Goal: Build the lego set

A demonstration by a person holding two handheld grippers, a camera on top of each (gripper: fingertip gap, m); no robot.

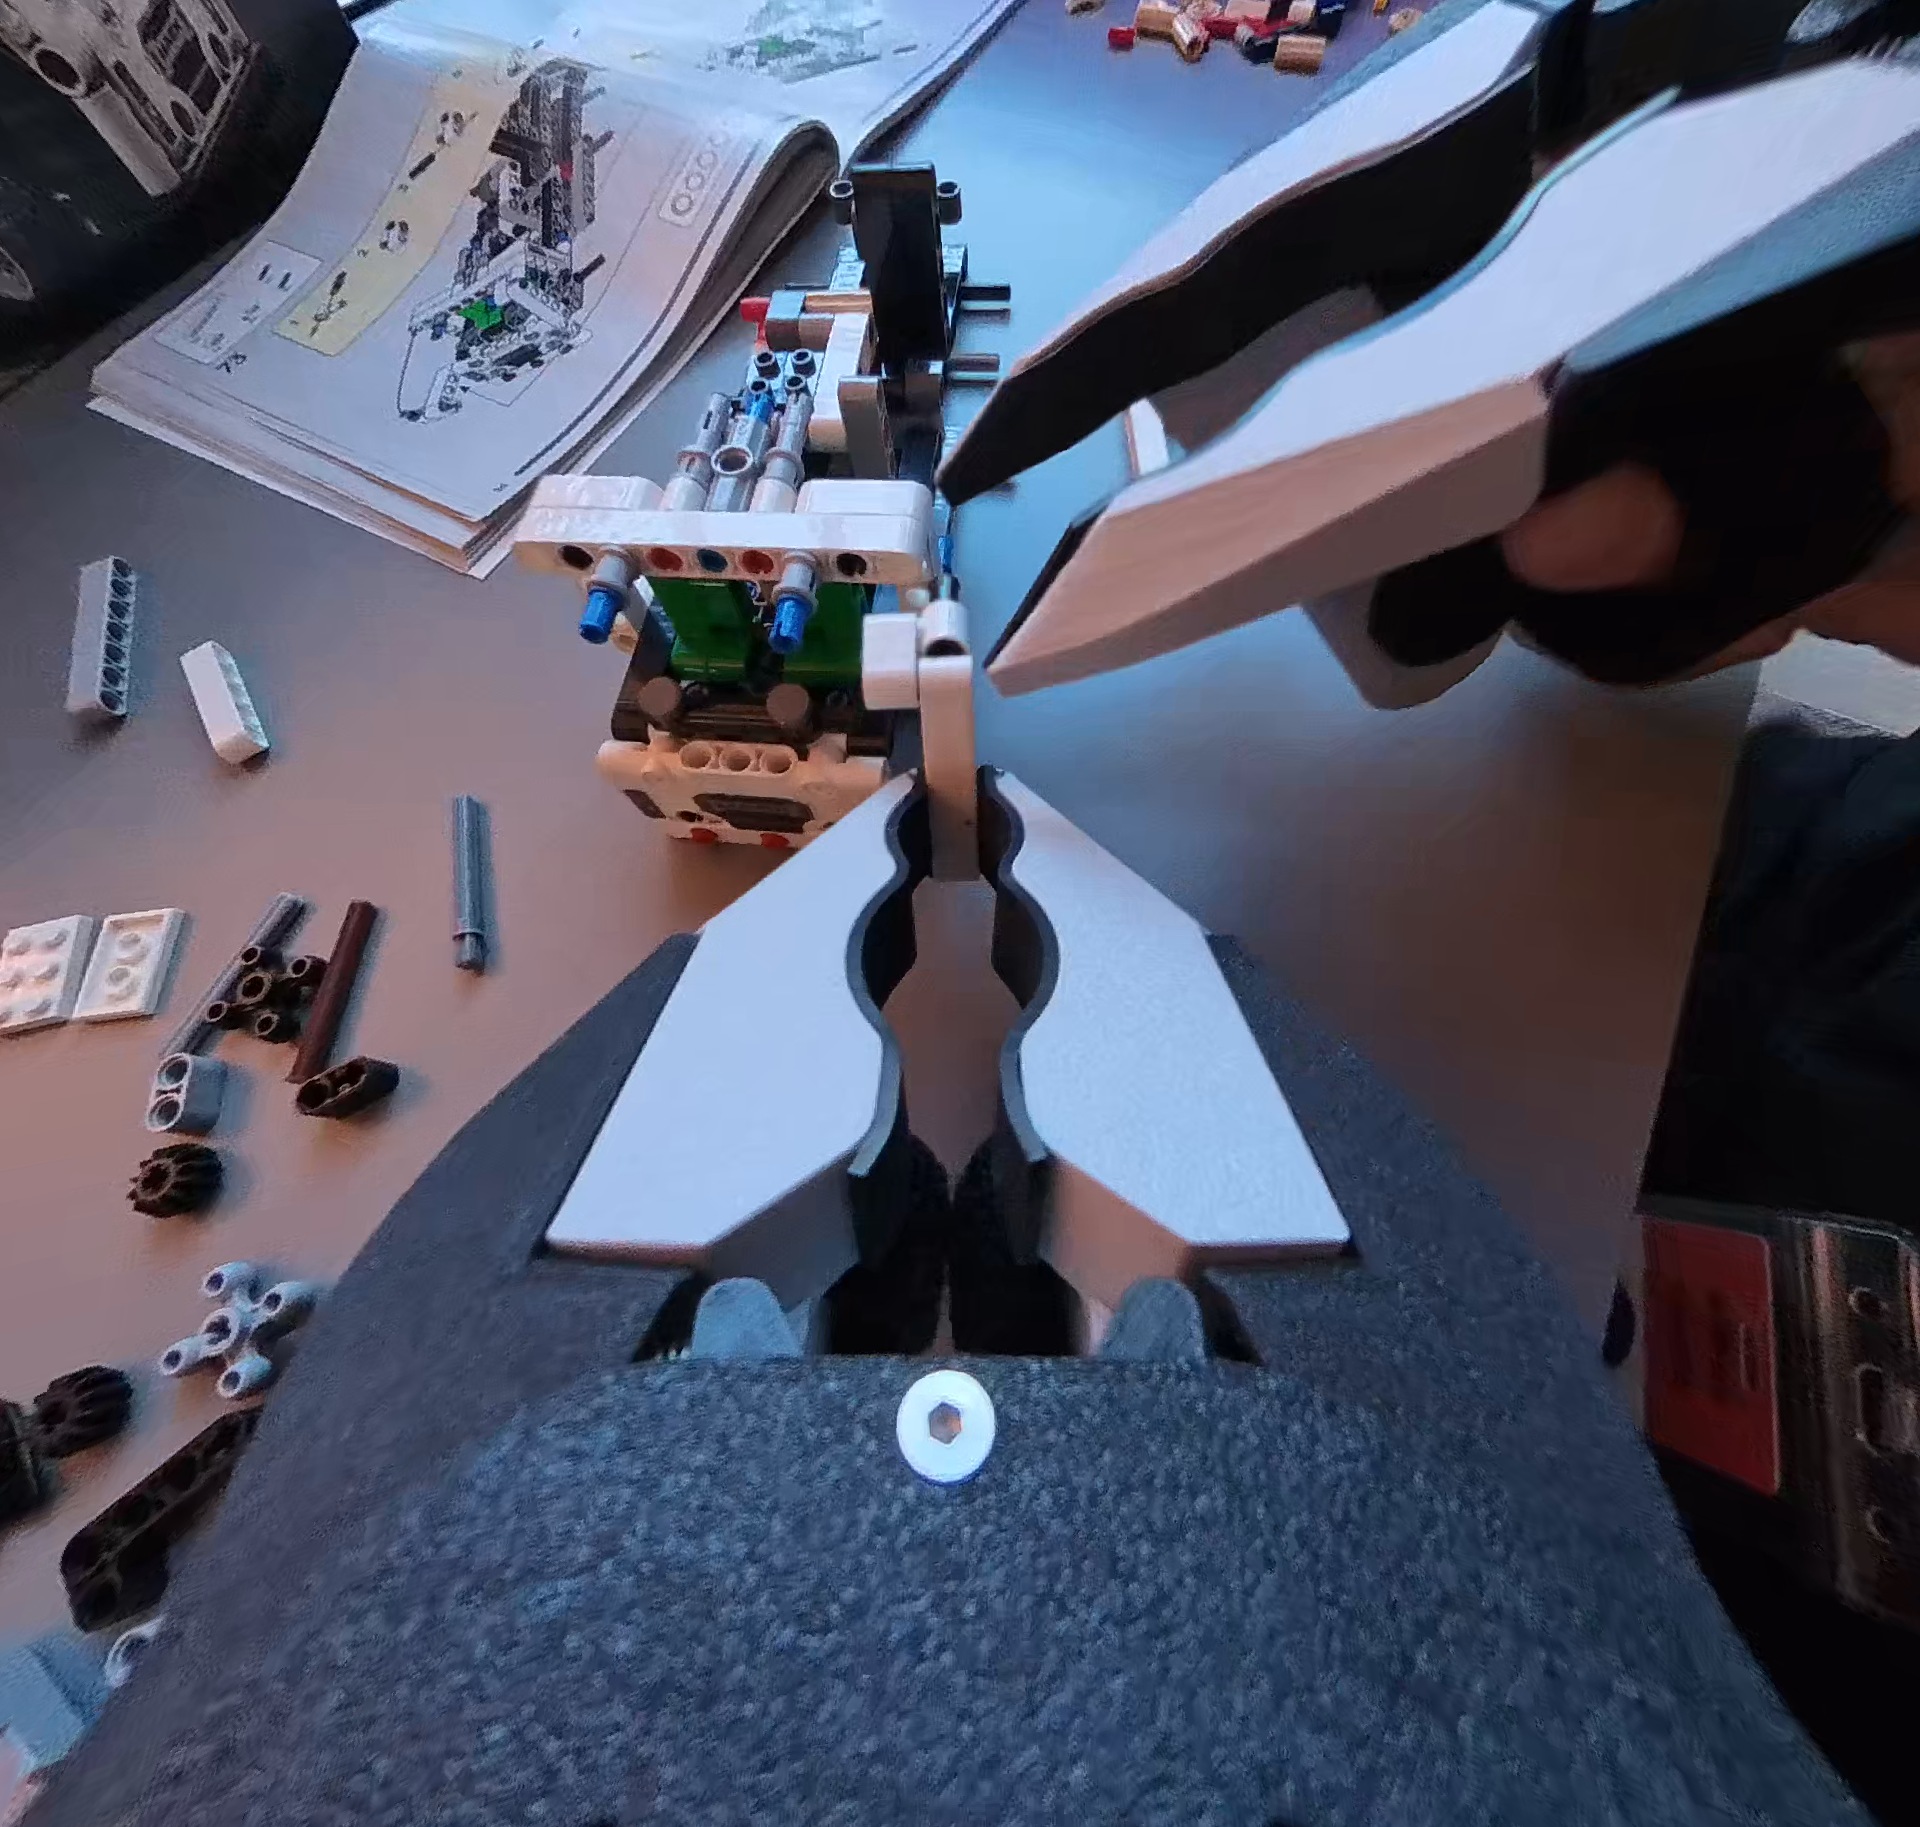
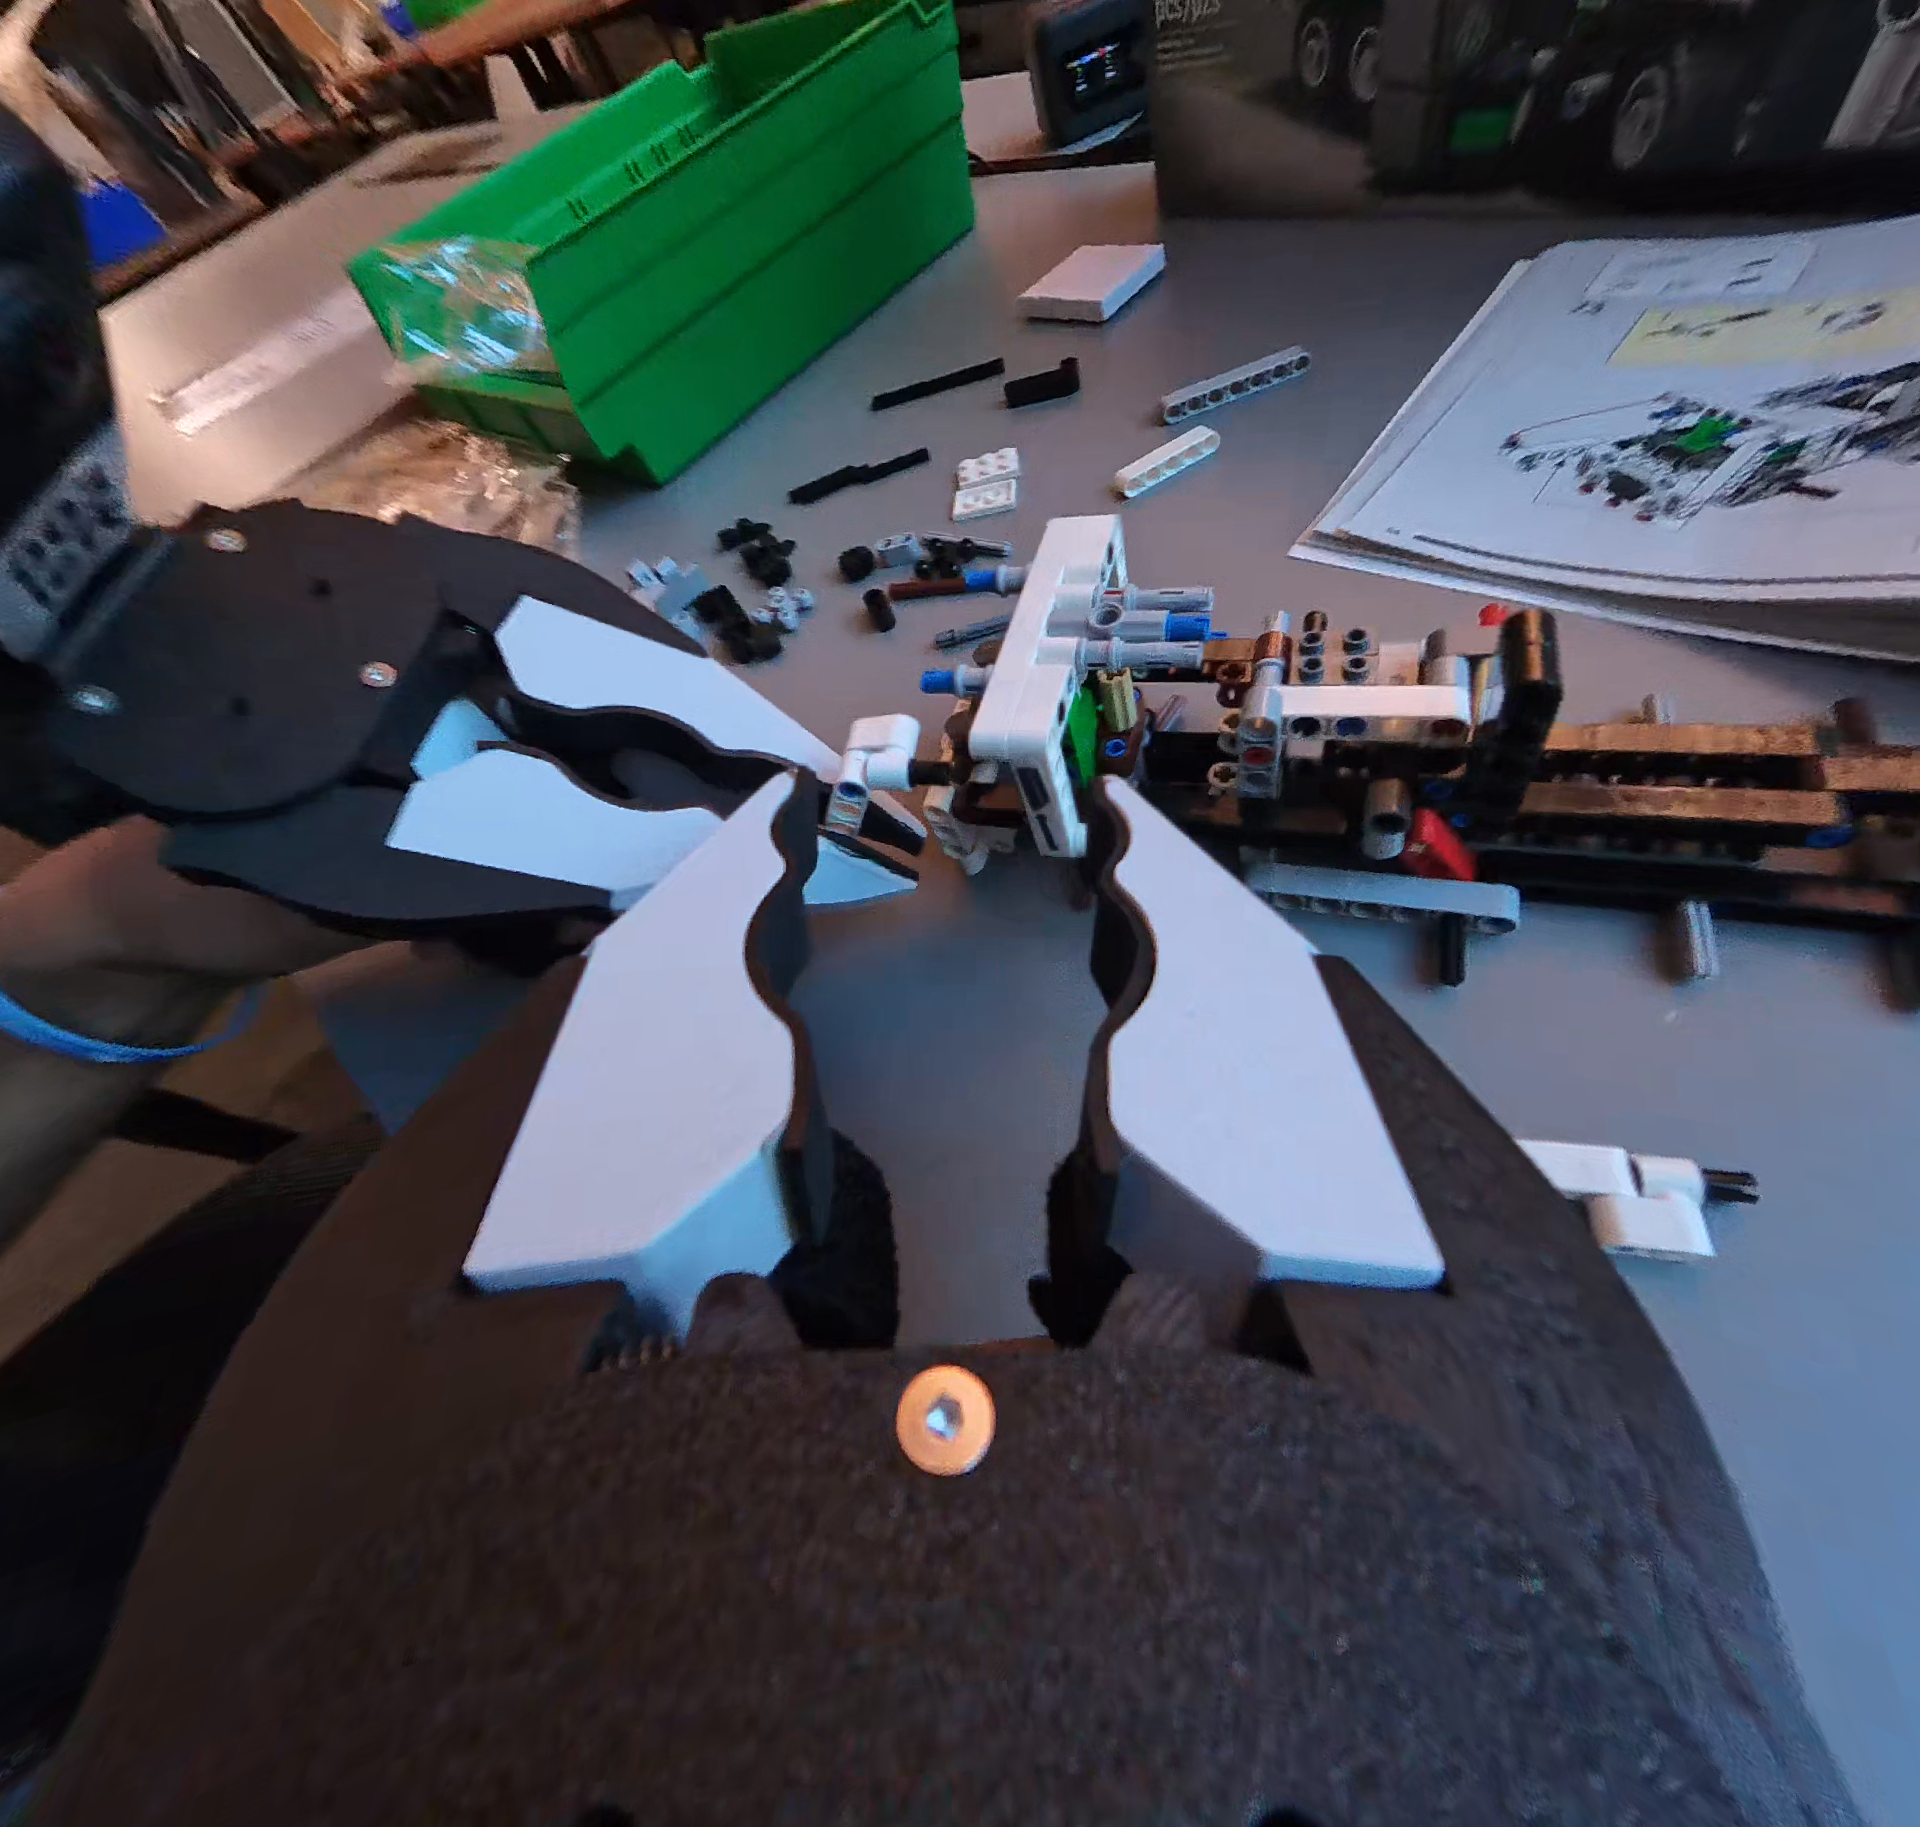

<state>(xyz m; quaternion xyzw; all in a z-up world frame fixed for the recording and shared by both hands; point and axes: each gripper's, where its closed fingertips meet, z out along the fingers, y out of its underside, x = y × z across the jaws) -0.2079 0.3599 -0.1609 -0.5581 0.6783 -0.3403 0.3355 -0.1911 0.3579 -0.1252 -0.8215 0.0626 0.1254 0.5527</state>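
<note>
Left gripper [image 1: 948,821]: fingers nearly together, tips clamped on small white part, pointing forward, low over table. Right gripper [image 2: 951,811]: jaws parted, nothing between tips, angled in from right, tips near left gripper's. Hand [image 1: 1621,551] wraps right gripper's handle.

The gripper bodies [image 1: 935,1569] look like grainy, rough matt black plastic, with smooth matt white fingers [image 2: 644,1050]. Glossy plastic lego model [image 1: 748,572], shiny green plastic bin [image 2: 727,229], paper manual [image 1: 499,250], crinkly clear wrap [image 2: 457,302].
</note>
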